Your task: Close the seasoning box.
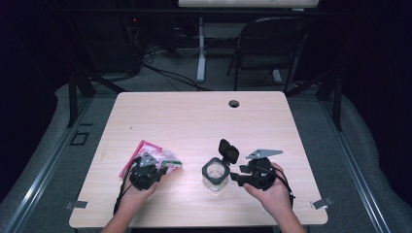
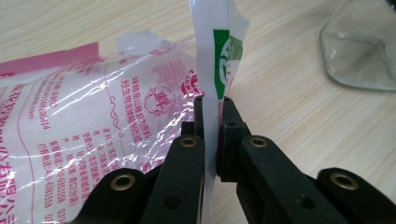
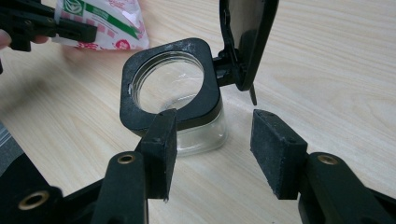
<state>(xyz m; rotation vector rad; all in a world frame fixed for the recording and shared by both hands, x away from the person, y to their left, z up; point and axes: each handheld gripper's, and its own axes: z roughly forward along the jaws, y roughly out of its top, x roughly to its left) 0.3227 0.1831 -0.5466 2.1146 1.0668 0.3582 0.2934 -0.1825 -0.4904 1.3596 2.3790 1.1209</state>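
Dim room, pale worktop [image 1: 194, 116]: the left gripper [image 2: 212, 105] is pinching a small white-and-green sachet [image 2: 219, 51] upright between closed jaws, above the pink bag [image 1: 145, 150]. At its three o'clock, the lidded glass jar [image 1: 215, 174] is standing mouth-up, lid [image 1: 228, 150] flipped back. The right gripper [image 3: 212, 154] is hovering just beside it at three o'clock, jaws apart, gripping nothing.

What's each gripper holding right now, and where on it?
The left gripper pinches the white-and-green top edge of the plastic bag. The right gripper holds nothing; its jaws stand open beside the glass jar.
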